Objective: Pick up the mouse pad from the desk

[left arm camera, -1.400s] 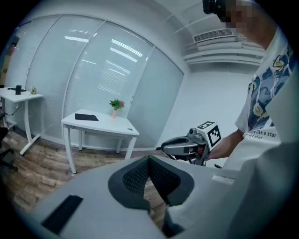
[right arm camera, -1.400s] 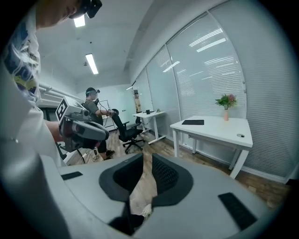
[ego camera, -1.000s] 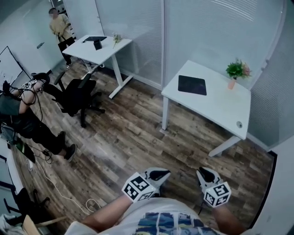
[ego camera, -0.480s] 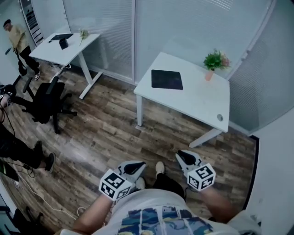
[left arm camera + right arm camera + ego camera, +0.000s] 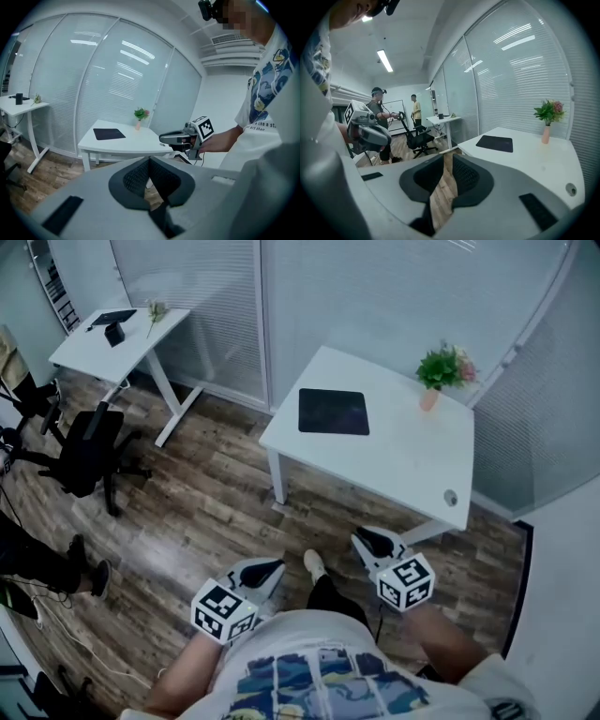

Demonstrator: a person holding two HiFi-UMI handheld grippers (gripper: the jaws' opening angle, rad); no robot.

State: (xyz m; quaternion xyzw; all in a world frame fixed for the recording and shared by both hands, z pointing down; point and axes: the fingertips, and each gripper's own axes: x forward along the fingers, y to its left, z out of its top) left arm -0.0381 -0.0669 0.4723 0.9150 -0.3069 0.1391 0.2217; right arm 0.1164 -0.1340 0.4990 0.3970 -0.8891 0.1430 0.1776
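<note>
A black mouse pad [image 5: 333,412] lies flat on the far left part of a white desk [image 5: 412,460]. It also shows in the left gripper view as the mouse pad [image 5: 108,134] and in the right gripper view as the mouse pad [image 5: 494,143]. Both grippers hang over the wooden floor, short of the desk's near edge. My left gripper [image 5: 270,568] is shut, its pads meeting at the tips [image 5: 150,159] with nothing in them. My right gripper [image 5: 364,538] stands a narrow crack open [image 5: 447,157], empty, with floor showing through the gap.
A potted plant in a pink vase [image 5: 441,367] stands at the desk's far right corner, and a cable hole [image 5: 450,498] sits near its front right. Glass walls with blinds run behind. To the left are a second desk [image 5: 112,343], a black office chair [image 5: 89,451] and another person's legs [image 5: 37,559].
The person carrying the grippers has walked toward the desk, which now lies closer and more central in the head view. Both grippers came forward with them. Their jaws look unchanged.
</note>
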